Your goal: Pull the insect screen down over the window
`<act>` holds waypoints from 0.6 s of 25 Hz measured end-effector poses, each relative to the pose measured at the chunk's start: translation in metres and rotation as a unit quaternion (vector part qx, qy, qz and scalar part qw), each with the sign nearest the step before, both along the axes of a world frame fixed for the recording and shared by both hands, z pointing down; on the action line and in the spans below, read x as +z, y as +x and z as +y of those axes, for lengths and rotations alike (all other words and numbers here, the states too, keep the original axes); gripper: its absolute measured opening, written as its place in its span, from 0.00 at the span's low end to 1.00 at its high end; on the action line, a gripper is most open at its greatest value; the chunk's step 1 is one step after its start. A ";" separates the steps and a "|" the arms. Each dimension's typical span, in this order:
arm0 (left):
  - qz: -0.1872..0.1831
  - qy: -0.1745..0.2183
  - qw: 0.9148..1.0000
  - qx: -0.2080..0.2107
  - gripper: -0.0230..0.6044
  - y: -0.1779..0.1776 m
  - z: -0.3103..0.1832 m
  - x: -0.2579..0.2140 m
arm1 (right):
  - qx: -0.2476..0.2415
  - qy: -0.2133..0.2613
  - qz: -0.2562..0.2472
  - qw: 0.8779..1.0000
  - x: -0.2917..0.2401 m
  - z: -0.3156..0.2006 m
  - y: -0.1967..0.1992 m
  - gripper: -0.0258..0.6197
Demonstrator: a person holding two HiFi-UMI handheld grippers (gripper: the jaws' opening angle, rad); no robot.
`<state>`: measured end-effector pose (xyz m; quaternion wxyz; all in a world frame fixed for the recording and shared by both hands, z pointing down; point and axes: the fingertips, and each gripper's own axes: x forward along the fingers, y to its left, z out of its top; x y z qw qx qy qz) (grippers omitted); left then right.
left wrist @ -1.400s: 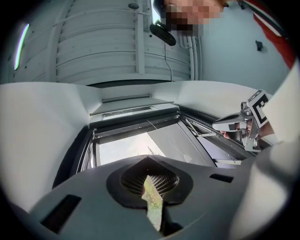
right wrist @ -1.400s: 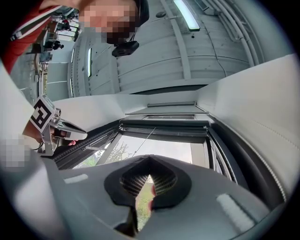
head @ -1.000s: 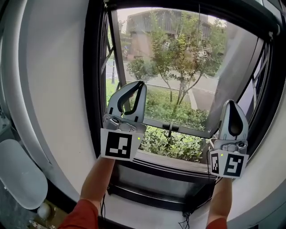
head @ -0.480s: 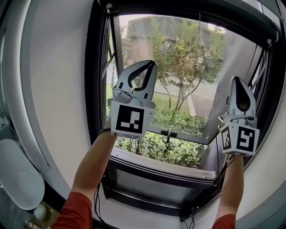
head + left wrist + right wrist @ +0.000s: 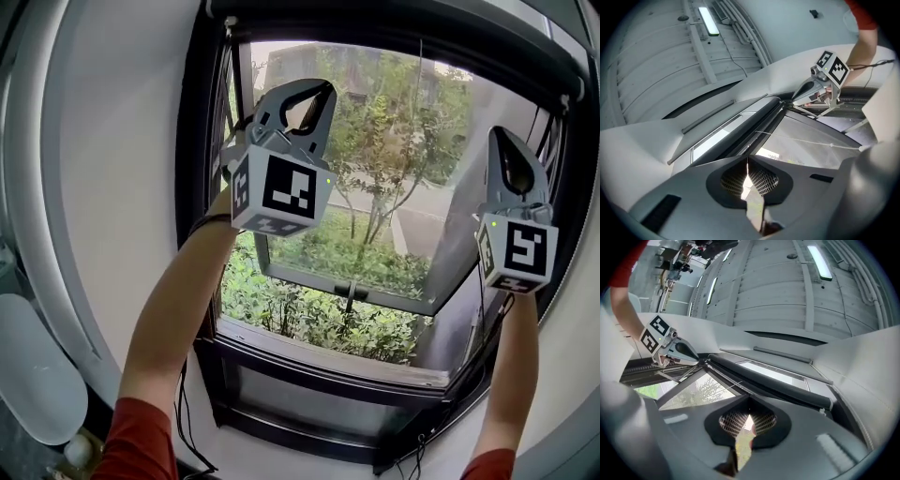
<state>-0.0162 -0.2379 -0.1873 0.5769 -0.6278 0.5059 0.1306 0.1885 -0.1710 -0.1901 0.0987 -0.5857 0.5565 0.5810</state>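
**A:** Okay, jaws first. Left gripper (image 5: 746, 161)?

**B:** Tips pinched together with nothing between them, just daylight behind. Right gripper (image 5: 749, 401) is the same: closed and empty.

**A:** Where are they?

**B:** Both are held up high in front of the window (image 5: 192, 187), one at each side of the opening, aimed toward its top edge. Neither touches anything that I can see.

**A:** Insect screen (image 5: 771, 379)?

**B:** Looks rolled away as the dark tube along the window's top. No mesh covers the opening. The glass sash (image 5: 319, 278) is tilted outward, and the trees (image 5: 375, 122) show plainly.

**A:** Anything to grab?

**B:** A thin cord (image 5: 419, 66) hangs down from the top, right of middle and apart from both grippers. Can't tell if it's the screen's pull.

**A:** Progress?

**B:** Barely begun, I'd say. The hands are up near the roll, but no grip is taken and the screen isn't drawn at all. What's left is to open the jaws, catch the bottom bar or cord, and pull it down the full opening.
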 end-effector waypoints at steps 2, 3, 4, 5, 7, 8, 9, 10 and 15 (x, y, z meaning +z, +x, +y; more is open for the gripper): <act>-0.010 0.008 0.999 -0.033 0.05 -0.006 -0.005 -0.015 | 0.030 0.004 0.022 0.999 -0.011 -0.003 -0.002 0.06; -0.017 0.013 0.998 -0.054 0.05 -0.008 -0.008 -0.023 | 0.047 0.004 0.032 0.998 -0.016 -0.006 0.000 0.06; -0.027 0.019 0.996 -0.079 0.05 -0.010 -0.012 -0.030 | 0.065 0.002 0.041 0.997 -0.021 -0.009 0.002 0.06; -0.039 0.024 0.993 -0.106 0.05 -0.012 -0.017 -0.037 | 0.083 0.001 0.051 0.995 -0.026 -0.012 0.006 0.06; -0.061 0.031 0.986 -0.154 0.05 -0.016 -0.027 -0.047 | 0.120 0.001 0.071 0.990 -0.036 -0.016 0.012 0.06; -0.068 0.032 0.982 -0.170 0.05 -0.019 -0.031 -0.053 | 0.135 0.001 0.081 0.988 -0.041 -0.018 0.014 0.06; -0.073 0.034 0.980 -0.184 0.05 -0.021 -0.033 -0.059 | 0.149 0.002 0.089 0.985 -0.046 -0.019 0.015 0.06; -0.076 0.036 0.977 -0.197 0.05 -0.024 -0.034 -0.065 | 0.160 0.003 0.096 0.982 -0.051 -0.019 0.016 0.06; -0.091 0.031 0.963 -0.250 0.05 -0.031 -0.042 -0.091 | 0.232 0.010 0.145 0.962 -0.070 -0.027 0.013 0.06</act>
